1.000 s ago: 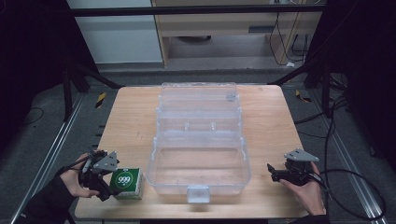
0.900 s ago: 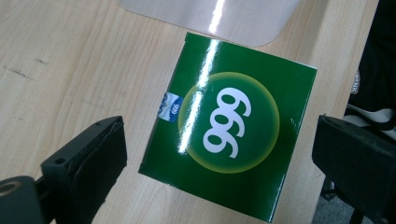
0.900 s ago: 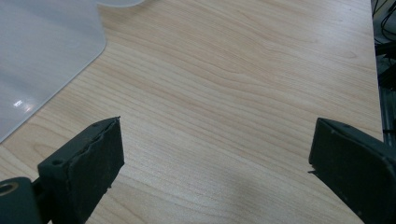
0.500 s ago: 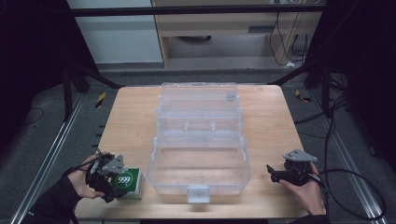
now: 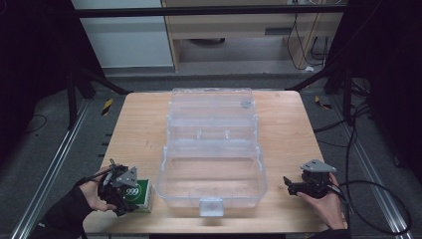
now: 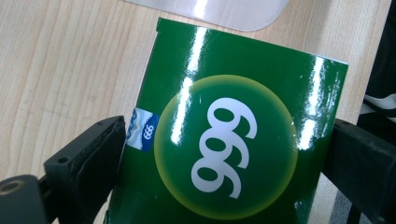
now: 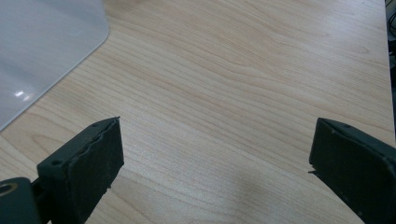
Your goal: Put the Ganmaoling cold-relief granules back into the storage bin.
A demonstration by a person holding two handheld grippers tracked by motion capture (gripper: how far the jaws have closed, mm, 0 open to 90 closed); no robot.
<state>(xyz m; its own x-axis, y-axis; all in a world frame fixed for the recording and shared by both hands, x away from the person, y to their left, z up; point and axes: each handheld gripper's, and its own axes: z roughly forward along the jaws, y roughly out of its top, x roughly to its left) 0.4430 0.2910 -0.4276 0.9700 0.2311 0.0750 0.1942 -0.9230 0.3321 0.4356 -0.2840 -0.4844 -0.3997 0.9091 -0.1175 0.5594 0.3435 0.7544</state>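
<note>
A: Left tongs (image 6: pixel 224 154) straddle the glossy green "999" carton (image 6: pixel 233 140) at the bench's (image 5: pixel 139 124) near-left corner, just beside the open clear plastic case (image 5: pixel 211 169). Jaws at both sides; can't tell if clamped.

B: Risk?

A: Slick faces, so the carton could slip or twist. Right tongs (image 7: pixel 215 154) released, holding nothing.

L tongs (image 5: pixel 130 195) low at near-left corner, jaws spread w/ one each side, L hand (image 5: pixel 94 195) behind. R tongs (image 5: pixel 290 185) near-right, jaws wide apart, R hand (image 5: pixel 326 199) under.
</note>
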